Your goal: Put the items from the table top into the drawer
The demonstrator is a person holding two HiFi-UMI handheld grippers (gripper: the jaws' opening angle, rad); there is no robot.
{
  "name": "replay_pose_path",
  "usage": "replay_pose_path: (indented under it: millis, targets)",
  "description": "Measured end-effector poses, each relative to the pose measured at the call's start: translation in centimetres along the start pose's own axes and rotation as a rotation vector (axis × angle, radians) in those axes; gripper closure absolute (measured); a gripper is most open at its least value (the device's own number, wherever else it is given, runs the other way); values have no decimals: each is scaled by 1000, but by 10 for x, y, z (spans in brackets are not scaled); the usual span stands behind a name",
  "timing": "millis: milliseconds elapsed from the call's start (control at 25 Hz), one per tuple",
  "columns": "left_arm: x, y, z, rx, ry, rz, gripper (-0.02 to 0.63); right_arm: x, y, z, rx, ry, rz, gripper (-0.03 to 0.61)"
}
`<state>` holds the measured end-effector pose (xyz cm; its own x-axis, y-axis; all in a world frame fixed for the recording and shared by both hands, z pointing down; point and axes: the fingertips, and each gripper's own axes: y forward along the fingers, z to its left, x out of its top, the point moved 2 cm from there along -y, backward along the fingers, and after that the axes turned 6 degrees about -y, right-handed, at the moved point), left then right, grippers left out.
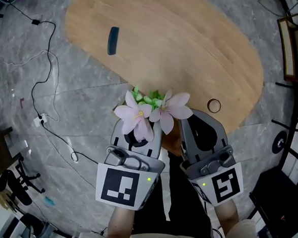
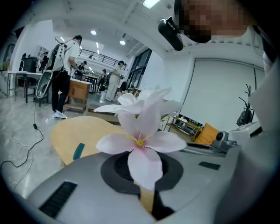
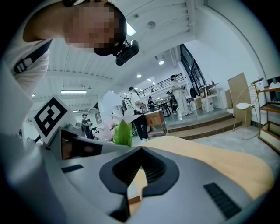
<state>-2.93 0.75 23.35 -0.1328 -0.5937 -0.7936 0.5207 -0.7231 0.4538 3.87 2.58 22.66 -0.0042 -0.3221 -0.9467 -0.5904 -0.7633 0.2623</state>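
Pink flowers (image 1: 138,113) (green leaves behind them) sit in your left tongs (image 1: 138,131), whose jaws are clenched almost together on the sprig. A petal hides the stem. You hold them over the six-o'clock edge of the wooden table (image 1: 184,47). Your right tongs (image 1: 189,121), at three o'clock from the left, are squeezed to a slit and grasp nothing. On the table, a teal bar (image 1: 113,40) lies toward eleven o'clock and a ring (image 1: 213,105) toward five.

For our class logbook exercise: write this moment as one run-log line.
left gripper: shut on pink flowers | right gripper: shut, empty | table: teal object, ring on it | drawer: not seen
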Motion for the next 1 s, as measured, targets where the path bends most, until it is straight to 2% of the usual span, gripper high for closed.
replay_pose_path:
  millis: [80, 120, 280, 440, 560, 640, 840, 920, 1000]
  targets:
    - [-7, 2, 2, -5, 65, 32, 594, 1, 0, -4, -7, -7, -2, 574]
    - [-14, 4, 4, -5, 125, 56, 594, 1, 0, -7, -14, -9, -1, 574]
    - [-58, 17, 8, -12, 442, 192, 594, -14, -11, -23, -52, -17, 43, 574]
    - [-132, 26, -1, -133, 703, 379, 594, -42, -32, -40, -88, -33, 125, 574]
    - [-201, 27, -7, -233, 935, 529, 594, -67, -48, -46, -105, -29, 197, 574]
    - [-248, 30, -8, -300, 1058, 625, 594, -82, -59, -47, -111, -29, 243, 574]
    - [-347, 44, -2, -455, 1288, 834, 594, -108, -77, -48, -111, -32, 319, 574]
    - [-369, 51, 2, -490, 1353, 882, 594, -116, -80, -48, -108, -31, 338, 574]
    - [-378, 59, 8, -495, 1384, 910, 594, -121, -81, -47, -106, -30, 347, 574]
